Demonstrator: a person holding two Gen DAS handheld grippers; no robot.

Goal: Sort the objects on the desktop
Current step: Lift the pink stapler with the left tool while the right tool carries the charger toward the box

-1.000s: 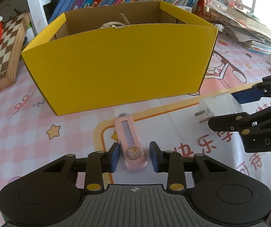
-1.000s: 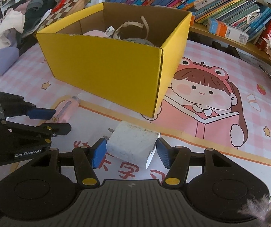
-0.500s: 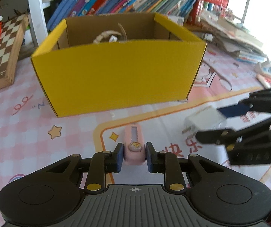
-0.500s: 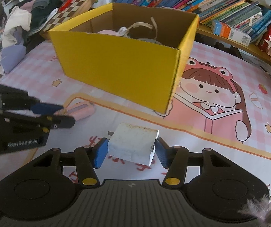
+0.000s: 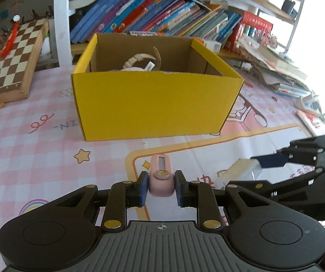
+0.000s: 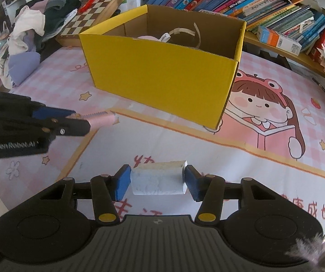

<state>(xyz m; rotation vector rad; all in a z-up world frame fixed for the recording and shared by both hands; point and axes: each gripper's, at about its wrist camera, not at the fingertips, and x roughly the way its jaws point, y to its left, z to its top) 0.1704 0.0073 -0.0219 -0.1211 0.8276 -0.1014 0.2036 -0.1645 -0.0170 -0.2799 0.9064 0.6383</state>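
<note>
My left gripper (image 5: 159, 188) is shut on a pink utility knife (image 5: 161, 176), held above the pink cartoon mat (image 5: 37, 154). From the right wrist view the same knife (image 6: 99, 119) sticks out of the left gripper (image 6: 71, 122) at the left. My right gripper (image 6: 156, 182) is shut on a white charger plug (image 6: 158, 178), also lifted off the mat. The left wrist view has that plug (image 5: 242, 170) at the right. A yellow cardboard box (image 5: 155, 104) stands open ahead of both grippers, with a beige strap (image 5: 139, 60) and other items inside.
A wooden chessboard (image 5: 10, 63) lies at the back left. Shelves of books (image 5: 162, 15) run behind the box, and loose papers (image 5: 276, 68) pile up at the right. A heap of clothes (image 6: 33, 29) sits at the far left of the right wrist view.
The left gripper closed on the pink knife and lifted it. The right gripper rose with the charger plug. Both pulled back and up from the box.
</note>
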